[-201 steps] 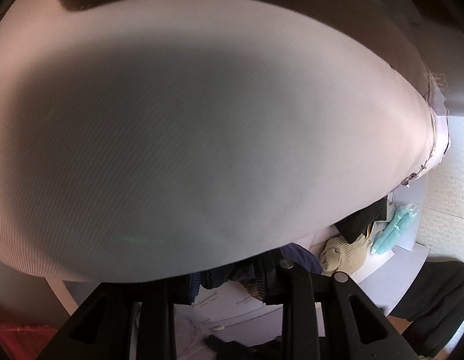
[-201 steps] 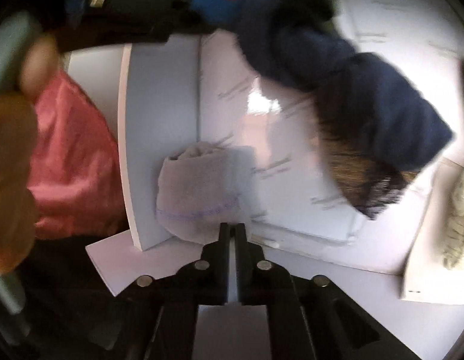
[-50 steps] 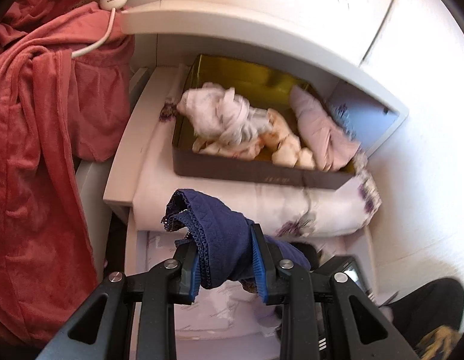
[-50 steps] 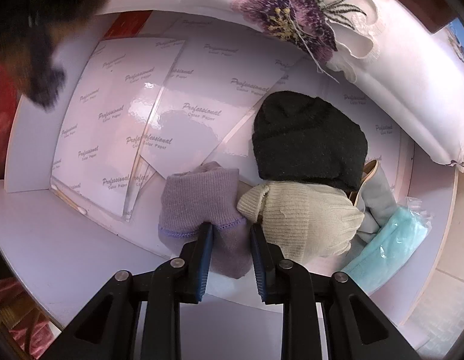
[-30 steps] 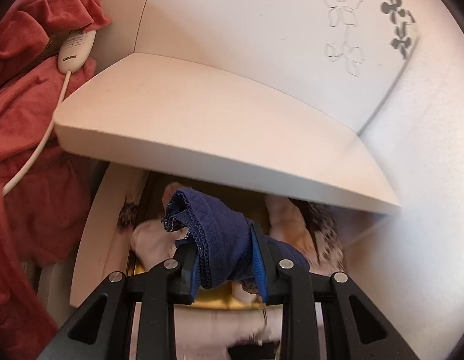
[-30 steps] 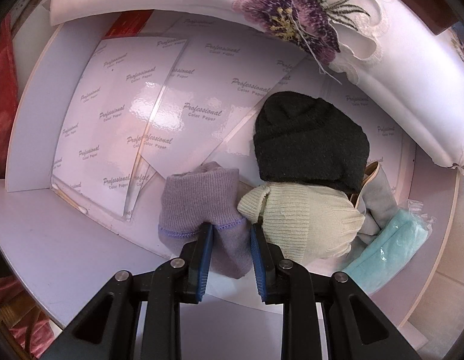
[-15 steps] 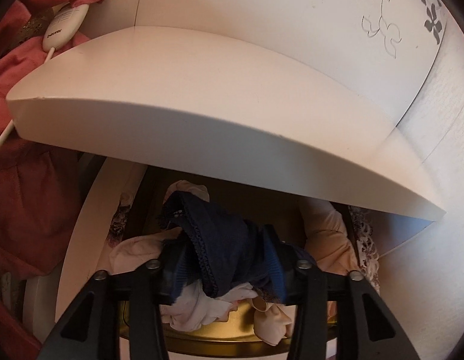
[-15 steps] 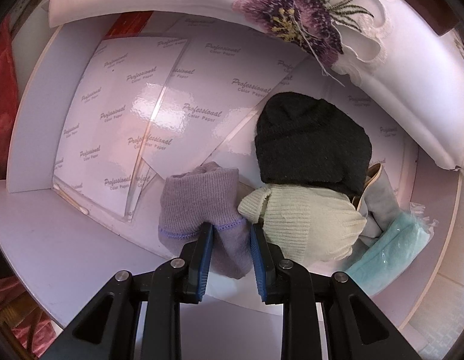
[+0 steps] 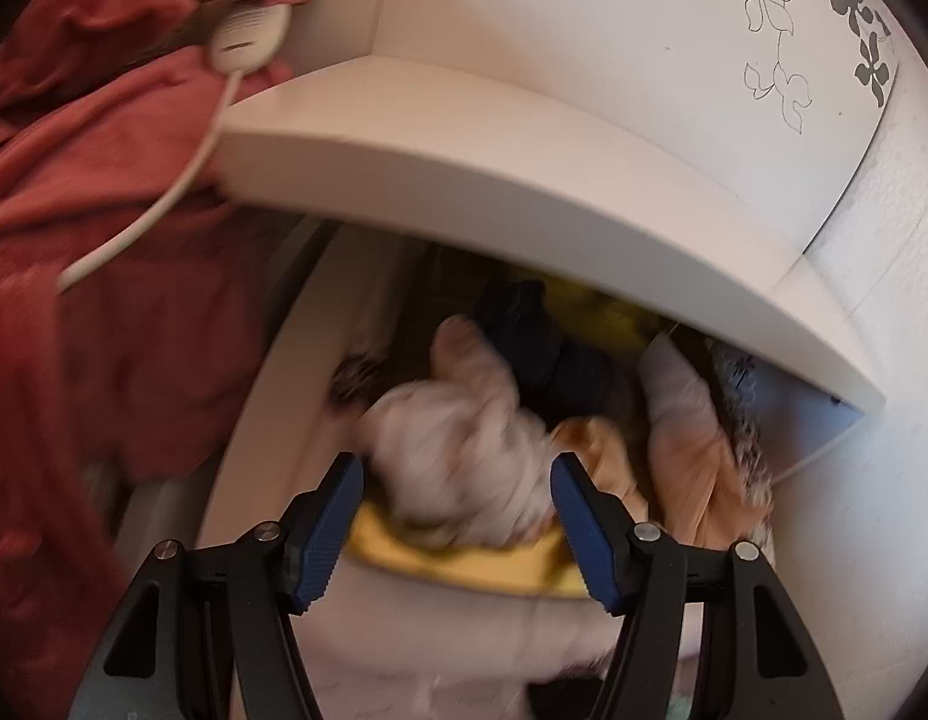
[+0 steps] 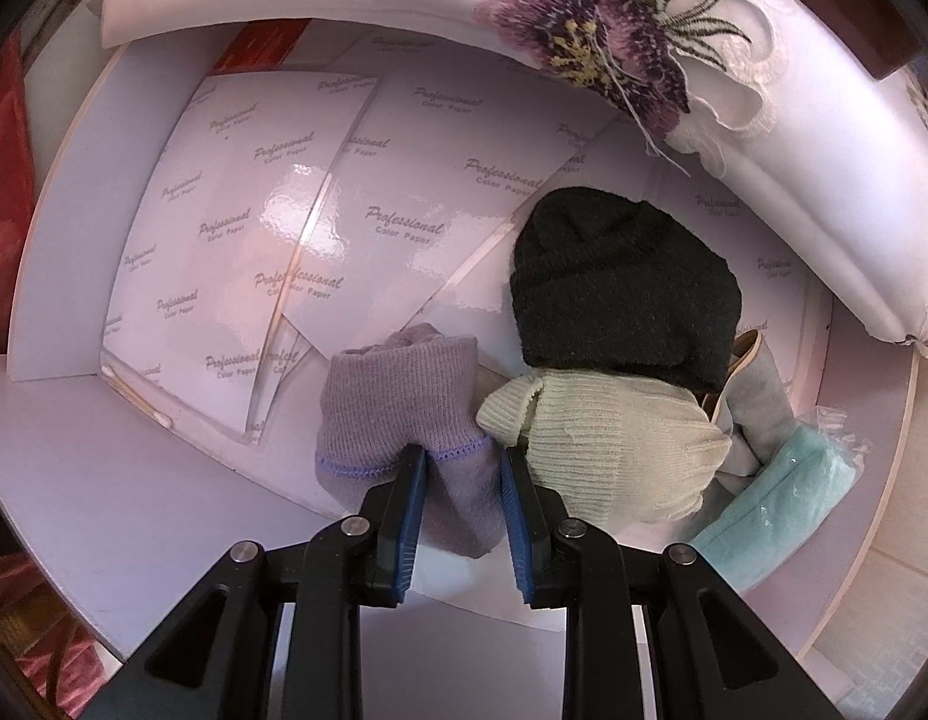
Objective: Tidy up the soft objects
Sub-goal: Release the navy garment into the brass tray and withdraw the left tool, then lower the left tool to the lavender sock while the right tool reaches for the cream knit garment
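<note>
Right now your left gripper (image 9: 455, 507) sits at frame bottom w/ jaws opening & nothing pinched between them; just past them a blurred pale cloth bundle (image 9: 464, 450) lies in the gold box (image 9: 464, 558) under the white shelf (image 9: 523, 180), and the dark blue cloth (image 9: 541, 348) rests deeper in that box, mid frame, apart from the pads. Your right gripper (image 10: 464, 468), bottom centre of its view, is pinching the lilac knit sock (image 10: 398, 414), w/ a cream sock (image 10: 619, 450) just right of it & a black knit piece (image 10: 619, 282) above that, all on glossy paper sheets (image 10: 356, 210).
</note>
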### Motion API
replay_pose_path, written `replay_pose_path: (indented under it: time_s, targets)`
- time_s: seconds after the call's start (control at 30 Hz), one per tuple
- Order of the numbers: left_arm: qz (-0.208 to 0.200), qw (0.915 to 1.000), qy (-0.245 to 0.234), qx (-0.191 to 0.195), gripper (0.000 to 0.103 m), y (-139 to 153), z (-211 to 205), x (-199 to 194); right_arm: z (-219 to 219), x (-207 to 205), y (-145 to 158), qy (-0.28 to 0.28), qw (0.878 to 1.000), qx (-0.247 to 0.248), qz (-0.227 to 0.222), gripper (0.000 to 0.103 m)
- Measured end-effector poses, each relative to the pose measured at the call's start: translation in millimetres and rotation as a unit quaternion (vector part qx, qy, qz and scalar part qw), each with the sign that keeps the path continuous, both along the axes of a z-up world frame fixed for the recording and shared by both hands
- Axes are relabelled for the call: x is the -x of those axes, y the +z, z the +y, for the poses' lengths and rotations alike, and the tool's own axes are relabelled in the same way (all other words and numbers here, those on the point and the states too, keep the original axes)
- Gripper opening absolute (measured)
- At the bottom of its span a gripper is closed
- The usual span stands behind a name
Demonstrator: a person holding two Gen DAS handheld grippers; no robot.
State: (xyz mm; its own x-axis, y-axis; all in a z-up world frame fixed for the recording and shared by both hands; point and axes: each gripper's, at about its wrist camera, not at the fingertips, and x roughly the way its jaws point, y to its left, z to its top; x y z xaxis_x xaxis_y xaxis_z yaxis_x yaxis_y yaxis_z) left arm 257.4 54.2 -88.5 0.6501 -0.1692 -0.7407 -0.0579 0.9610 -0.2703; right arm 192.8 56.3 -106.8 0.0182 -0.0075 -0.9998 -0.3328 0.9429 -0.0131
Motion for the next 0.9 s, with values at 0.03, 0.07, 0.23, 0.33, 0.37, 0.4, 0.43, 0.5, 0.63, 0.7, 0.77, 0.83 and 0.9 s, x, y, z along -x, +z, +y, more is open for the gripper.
replay_pose_path:
  time_s: [0.03, 0.07, 0.23, 0.33, 0.37, 0.4, 0.43, 0.5, 0.63, 0.7, 0.77, 0.83, 0.9]
  targets:
    - [0.001, 1.0000, 0.001, -0.001, 0.066, -1, 8, 8, 0, 0, 0, 0.000, 1.000, 0.000, 0.000, 0.025]
    - [0.004, 1.0000, 0.003, -0.003, 0.066, -3, 11, 16, 0, 1, 0, -0.001, 1.000, 0.000, -0.001, 0.025]
    - [0.042, 0.9989, 0.019, -0.003, 0.066, -19, 20, 57, 0, 3, 0, -0.001, 1.000, 0.000, -0.002, 0.025]
    - [0.079, 0.9966, 0.022, -0.010, 0.066, -41, 15, 72, -2, 2, 0, -0.006, 1.000, -0.005, -0.001, 0.025]
    - [0.095, 0.9951, 0.024, -0.010, 0.066, -49, 16, 77, -4, 1, -1, -0.008, 1.000, -0.009, 0.000, 0.025]
    - [0.108, 0.9938, 0.024, -0.008, 0.066, -55, 16, 80, -6, 1, -1, -0.012, 1.000, -0.012, 0.002, 0.025]
    - [0.122, 0.9923, 0.020, -0.005, 0.066, -62, 16, 85, -9, 0, -1, -0.015, 1.000, -0.016, 0.003, 0.025]
    - [0.141, 0.9899, 0.013, -0.009, 0.066, -74, 14, 89, -13, -1, -1, -0.024, 0.999, -0.024, 0.006, 0.025]
    - [0.183, 0.9827, -0.006, -0.025, 0.066, -100, 11, 100, -25, -6, -3, -0.054, 0.997, -0.046, 0.019, 0.025]
    - [0.203, 0.9784, -0.015, -0.034, 0.066, -115, 7, 101, -31, -9, -4, -0.072, 0.995, -0.058, 0.026, 0.025]
    - [0.221, 0.9738, -0.024, -0.046, 0.065, -127, 1, 101, -41, -11, -4, -0.093, 0.992, -0.075, 0.036, 0.025]
    - [0.237, 0.9697, -0.035, -0.051, 0.065, -138, -7, 100, -49, -13, -5, -0.113, 0.989, -0.089, 0.045, 0.025]
    - [0.246, 0.9668, -0.043, -0.055, 0.065, -141, -8, 99, -55, -14, -5, -0.126, 0.986, -0.098, 0.051, 0.025]
